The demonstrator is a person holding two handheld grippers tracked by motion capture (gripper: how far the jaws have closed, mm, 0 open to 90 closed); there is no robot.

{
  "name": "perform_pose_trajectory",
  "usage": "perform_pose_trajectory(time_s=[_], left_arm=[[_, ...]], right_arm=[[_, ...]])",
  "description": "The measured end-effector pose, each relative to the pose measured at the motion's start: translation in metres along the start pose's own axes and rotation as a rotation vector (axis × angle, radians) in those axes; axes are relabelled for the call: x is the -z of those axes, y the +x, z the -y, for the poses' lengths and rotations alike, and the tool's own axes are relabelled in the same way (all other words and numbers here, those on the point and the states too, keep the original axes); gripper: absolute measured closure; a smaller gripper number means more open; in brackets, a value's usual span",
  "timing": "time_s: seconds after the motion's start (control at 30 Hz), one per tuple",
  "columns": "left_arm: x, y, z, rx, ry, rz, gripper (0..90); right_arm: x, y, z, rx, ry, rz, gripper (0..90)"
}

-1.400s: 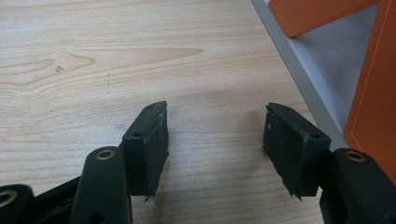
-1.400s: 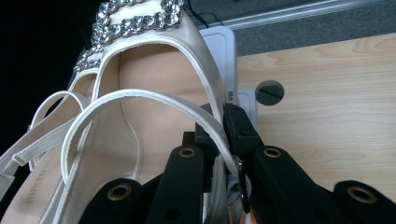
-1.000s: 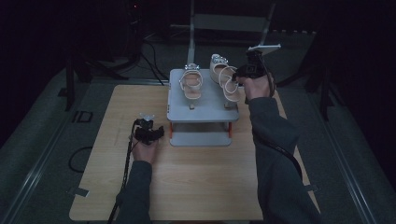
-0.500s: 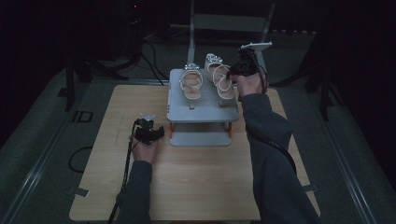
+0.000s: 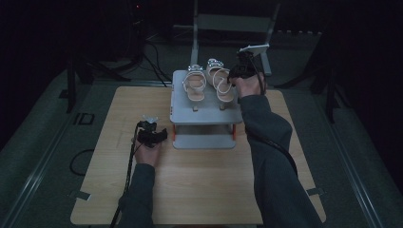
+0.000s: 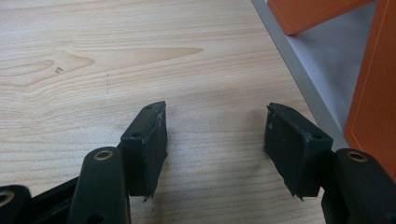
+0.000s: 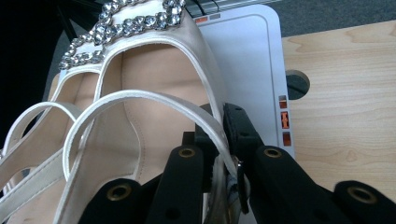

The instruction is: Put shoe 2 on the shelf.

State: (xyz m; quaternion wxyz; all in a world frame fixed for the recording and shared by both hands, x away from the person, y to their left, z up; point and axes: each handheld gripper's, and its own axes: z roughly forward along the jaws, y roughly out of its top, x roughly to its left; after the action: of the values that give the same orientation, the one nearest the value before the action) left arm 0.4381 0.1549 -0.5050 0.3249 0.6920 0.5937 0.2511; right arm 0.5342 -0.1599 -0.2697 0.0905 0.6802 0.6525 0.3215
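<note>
Since the earlier frames, the right sandal had been drawn leftward across the top of the grey rack, until it lay just beside the left sandal; the right gripper had travelled with it. At this moment that sandal was seen resting flat on the rack's upper shelf, its jewelled toe band pointing away from the person. One thin pale strap at the sandal's side was pinched between the right gripper's jaws, which were closed tightly on it.

The sandal was judged light, with a fairly stiff sole but soft, pliant straps that would bend and let the shoe swing if lifted by them alone. A hold on the sole edge or heel was judged steadier; the stones on the toe band were best left untouched, being easily scuffed or loosened.

The left gripper was held low over the wooden table beside the rack's orange leg. Its jaws stood apart, with nothing between them.
</note>
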Motion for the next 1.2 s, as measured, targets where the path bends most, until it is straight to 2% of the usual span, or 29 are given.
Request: perform_pose_trajectory(time_s=[0.13, 0.53, 0.8, 1.17, 1.2], left_arm=[[0.0, 0.0, 0.0, 0.003, -0.001, 0.002, 39.8], [0.0, 0.0, 0.0, 0.005, -0.002, 0.007, 39.5], [0.0, 0.0, 0.0, 0.003, -0.001, 0.006, 39.5], [0.0, 0.0, 0.0, 0.003, -0.001, 0.006, 39.5], [0.0, 0.0, 0.0, 0.003, -0.001, 0.006, 39.5]], right_arm=[[-0.004, 0.003, -0.001, 0.009, 0.007, 0.019, 85.5], [-0.016, 0.008, -0.007, 0.003, 0.046, 0.037, 84.6], [-0.019, 0.006, -0.009, 0.009, 0.084, 0.019, 82.6], [-0.02, 0.006, -0.007, 0.012, 0.099, 0.017, 82.0], [-0.02, 0.004, -0.007, 0.003, 0.107, -0.008, 74.6]])
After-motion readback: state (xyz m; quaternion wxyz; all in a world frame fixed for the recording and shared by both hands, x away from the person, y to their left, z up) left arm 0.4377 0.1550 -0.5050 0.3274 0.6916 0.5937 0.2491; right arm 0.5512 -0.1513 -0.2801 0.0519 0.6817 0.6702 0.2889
